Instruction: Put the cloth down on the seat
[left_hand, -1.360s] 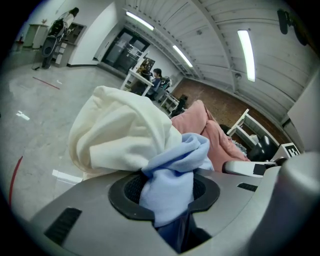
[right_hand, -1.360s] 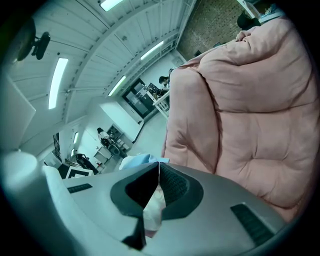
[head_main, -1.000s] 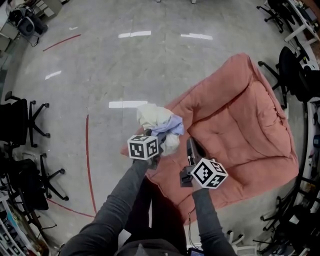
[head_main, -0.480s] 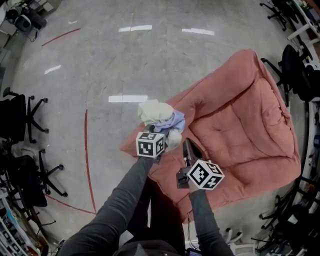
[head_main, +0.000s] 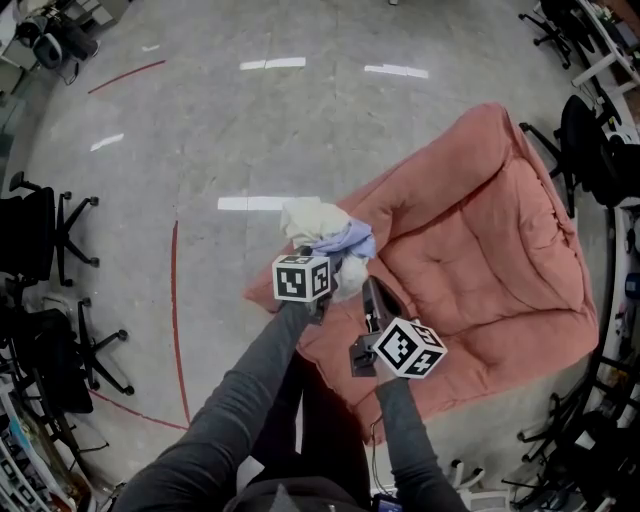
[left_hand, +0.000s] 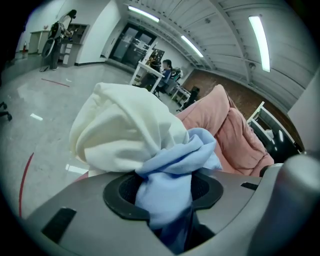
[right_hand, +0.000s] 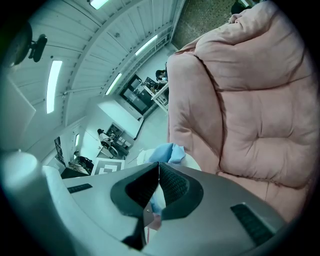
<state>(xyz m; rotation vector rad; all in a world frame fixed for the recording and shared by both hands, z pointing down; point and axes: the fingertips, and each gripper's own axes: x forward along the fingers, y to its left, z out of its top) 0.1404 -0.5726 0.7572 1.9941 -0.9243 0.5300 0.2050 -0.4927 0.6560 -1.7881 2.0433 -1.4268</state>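
Note:
A bundled cloth (head_main: 322, 228), cream with a light blue part, hangs over the near left corner of the pink padded seat (head_main: 480, 240). My left gripper (head_main: 328, 285) is shut on its blue part. In the left gripper view the cloth (left_hand: 130, 130) fills the gap between the pads (left_hand: 120, 192); the jaws have just been opening a little, with the cloth still pinched between them. The seat (left_hand: 235, 135) rises behind it. To the right, my right gripper (head_main: 371, 297) hovers over the seat's front edge, shut with its tips touching (right_hand: 159, 167) and nothing held. The seat (right_hand: 250, 100) fills that view.
The seat lies on a grey polished floor with a red curved line (head_main: 178, 320). Black office chairs stand at the left (head_main: 45, 240) and along the right edge (head_main: 585, 135). Desks and people are far off in the left gripper view.
The left gripper and its cloth have drifted slightly right, toward the seat. The right gripper has edged a little toward the cloth.

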